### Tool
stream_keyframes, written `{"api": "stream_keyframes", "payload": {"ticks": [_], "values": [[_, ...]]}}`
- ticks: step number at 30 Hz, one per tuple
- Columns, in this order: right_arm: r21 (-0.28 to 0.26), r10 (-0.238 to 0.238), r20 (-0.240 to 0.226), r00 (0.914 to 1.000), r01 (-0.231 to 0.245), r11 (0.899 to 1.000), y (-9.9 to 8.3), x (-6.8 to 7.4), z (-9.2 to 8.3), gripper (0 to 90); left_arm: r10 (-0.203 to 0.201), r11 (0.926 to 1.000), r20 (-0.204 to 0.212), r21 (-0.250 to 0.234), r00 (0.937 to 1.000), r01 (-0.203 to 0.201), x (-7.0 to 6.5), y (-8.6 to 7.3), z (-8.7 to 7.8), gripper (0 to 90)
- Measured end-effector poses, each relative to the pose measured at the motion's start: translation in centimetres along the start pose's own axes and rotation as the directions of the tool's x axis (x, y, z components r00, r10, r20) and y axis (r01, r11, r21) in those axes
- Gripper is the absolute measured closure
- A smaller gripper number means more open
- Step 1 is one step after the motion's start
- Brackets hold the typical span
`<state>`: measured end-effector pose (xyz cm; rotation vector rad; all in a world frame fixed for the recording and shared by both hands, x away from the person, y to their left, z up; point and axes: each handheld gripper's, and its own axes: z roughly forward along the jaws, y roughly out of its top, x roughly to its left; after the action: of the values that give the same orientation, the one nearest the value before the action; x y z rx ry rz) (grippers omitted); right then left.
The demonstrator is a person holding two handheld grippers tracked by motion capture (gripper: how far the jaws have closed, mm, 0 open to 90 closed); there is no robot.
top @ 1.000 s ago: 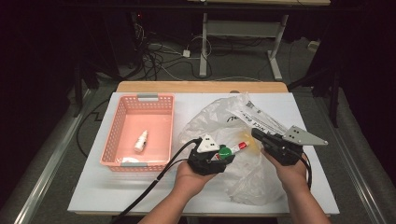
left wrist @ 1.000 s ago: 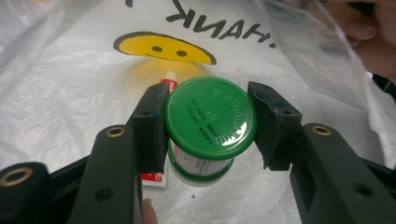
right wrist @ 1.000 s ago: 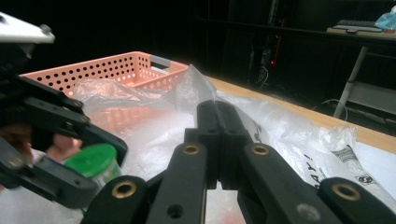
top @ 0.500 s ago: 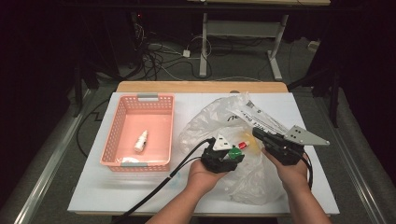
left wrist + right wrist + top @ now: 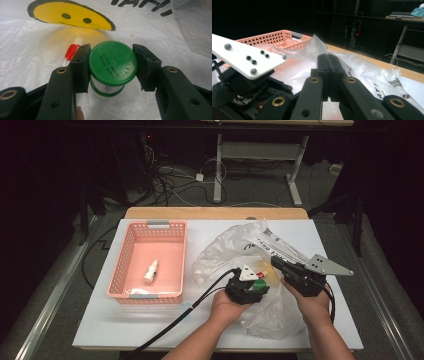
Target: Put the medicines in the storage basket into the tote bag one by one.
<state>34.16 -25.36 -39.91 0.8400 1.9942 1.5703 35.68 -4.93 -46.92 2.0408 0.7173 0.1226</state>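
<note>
A jar with a green lid [image 5: 113,62] sits between the jaws of my left gripper [image 5: 112,58], and both pads press on the lid's sides. In the high view the left gripper [image 5: 258,286] is over the clear plastic bag [image 5: 220,252] with the jar [image 5: 259,287] in it. A small red and white tube [image 5: 72,51] lies on the bag's film just beyond the jar. My right gripper [image 5: 276,262] is shut on the bag's upper edge, and in its own view the film [image 5: 317,45] rises from the shut tips [image 5: 328,58].
A pink basket [image 5: 125,265] stands at the left of the white table [image 5: 100,320], with a small white bottle [image 5: 150,271] in it. A smiley face [image 5: 70,15] is printed on the bag. The left gripper's cable [image 5: 190,307] runs off toward the front edge.
My left gripper has moved right and lower with the jar, closer to the right gripper and in over the bag. The right gripper has kept still.
</note>
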Motion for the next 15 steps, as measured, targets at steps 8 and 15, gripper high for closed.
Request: {"api": "stream_keyframes", "payload": {"ticks": [8,15], "values": [[0.002,0.002,0.000,1.0000,-0.002,1.000,-0.05,-0.01,0.01,90.0,0.003,1.0000,-0.006,0.006,1.0000,-0.003,-0.10,-0.34,0.76,49.9],[0.002,-0.001,-0.001,1.0000,0.001,1.000,-0.04,0.02,0.00,90.0,-0.005,0.9998,-0.006,0.022,1.0000,0.005,0.08,-0.33,0.71,46.7]]}}
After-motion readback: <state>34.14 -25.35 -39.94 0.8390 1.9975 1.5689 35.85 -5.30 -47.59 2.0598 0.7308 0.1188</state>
